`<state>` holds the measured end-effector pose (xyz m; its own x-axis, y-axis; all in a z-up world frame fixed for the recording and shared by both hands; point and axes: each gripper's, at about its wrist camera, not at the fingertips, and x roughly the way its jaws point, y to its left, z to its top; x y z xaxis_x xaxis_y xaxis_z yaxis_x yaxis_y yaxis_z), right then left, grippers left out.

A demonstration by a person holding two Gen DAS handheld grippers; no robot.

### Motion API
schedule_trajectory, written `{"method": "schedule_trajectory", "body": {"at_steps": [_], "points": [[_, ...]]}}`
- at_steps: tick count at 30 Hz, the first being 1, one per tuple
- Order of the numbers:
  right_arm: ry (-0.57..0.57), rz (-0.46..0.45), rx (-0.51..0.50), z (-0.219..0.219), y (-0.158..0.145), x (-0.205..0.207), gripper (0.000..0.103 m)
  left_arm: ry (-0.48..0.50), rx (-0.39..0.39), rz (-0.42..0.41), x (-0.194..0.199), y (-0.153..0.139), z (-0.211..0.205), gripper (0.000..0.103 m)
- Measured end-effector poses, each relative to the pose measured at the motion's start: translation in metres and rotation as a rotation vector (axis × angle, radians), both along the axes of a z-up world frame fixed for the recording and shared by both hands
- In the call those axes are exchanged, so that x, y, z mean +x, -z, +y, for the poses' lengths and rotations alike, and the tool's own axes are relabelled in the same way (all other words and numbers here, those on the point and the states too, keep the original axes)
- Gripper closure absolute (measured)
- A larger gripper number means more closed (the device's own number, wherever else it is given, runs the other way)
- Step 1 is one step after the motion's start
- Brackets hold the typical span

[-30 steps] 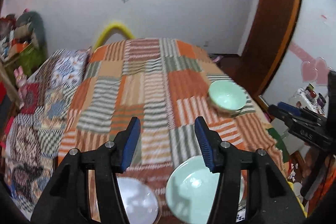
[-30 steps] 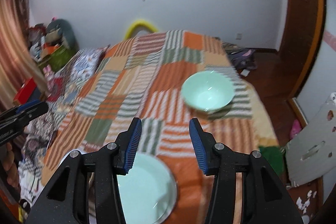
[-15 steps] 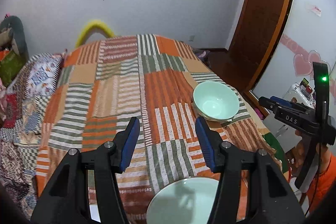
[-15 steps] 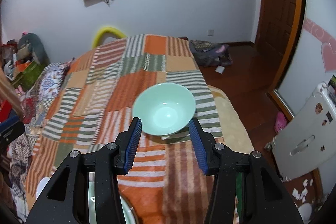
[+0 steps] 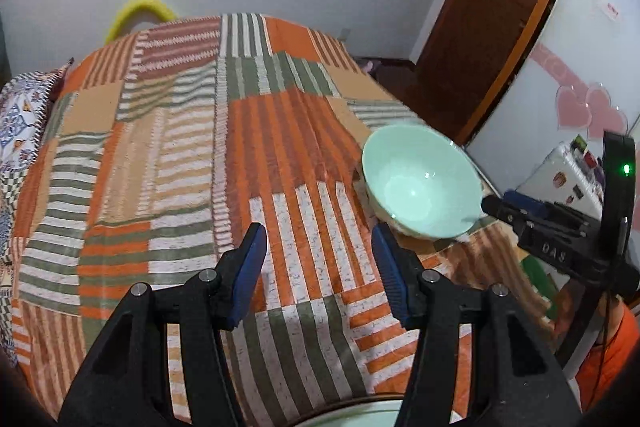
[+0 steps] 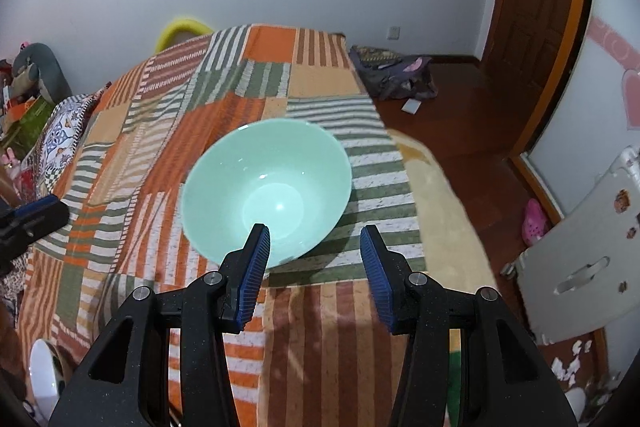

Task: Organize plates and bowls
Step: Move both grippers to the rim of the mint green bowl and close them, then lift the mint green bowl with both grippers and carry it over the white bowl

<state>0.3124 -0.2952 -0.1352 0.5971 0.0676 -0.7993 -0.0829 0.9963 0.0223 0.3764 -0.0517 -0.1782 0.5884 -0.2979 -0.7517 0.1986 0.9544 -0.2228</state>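
A mint-green bowl (image 6: 266, 187) sits upright on the striped patchwork bedspread (image 6: 160, 131) near the bed's right edge. My right gripper (image 6: 312, 239) is open, its left finger over the bowl's near rim and its right finger outside the bowl. In the left wrist view the same bowl (image 5: 420, 183) lies ahead to the right, with the right gripper's tip (image 5: 516, 211) at its right rim. My left gripper (image 5: 318, 247) is open and empty above the bedspread. A green plate's rim (image 5: 360, 415) shows at the bottom edge.
A white plate (image 6: 42, 371) lies at the bed's near left corner. The bed's right edge drops to a wooden floor (image 6: 460, 131) with a bag (image 6: 392, 75). A white board (image 6: 588, 259) leans at the right. Pillows and toys (image 6: 36, 83) line the left.
Both grippers have moved forward and right toward the green bowl, which now looms larger. The right gripper has come up to the bowl's rim. The plates have slid out of view below.
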Motion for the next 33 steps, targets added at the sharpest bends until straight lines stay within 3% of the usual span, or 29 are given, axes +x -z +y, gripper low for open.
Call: {"method": "schedule_trajectory", "body": {"at_steps": [11,17,21,33], "points": [[0.033,0.084,0.080,-0.006,0.035,0.022,0.059,0.022,0.014,0.019,0.003,0.023,0.006,0.049],[-0.009,0.070,0.047,0.007,0.041,0.024,0.067,0.005,0.004,0.016,0.006,0.024,0.011,0.049],[-0.030,0.085,0.076,0.007,0.043,0.026,0.078,0.001,0.007,0.022,0.008,0.026,0.009,0.049],[-0.186,0.129,0.063,0.031,0.051,0.003,0.080,-0.007,0.049,0.093,0.019,0.049,-0.011,0.049]]}}
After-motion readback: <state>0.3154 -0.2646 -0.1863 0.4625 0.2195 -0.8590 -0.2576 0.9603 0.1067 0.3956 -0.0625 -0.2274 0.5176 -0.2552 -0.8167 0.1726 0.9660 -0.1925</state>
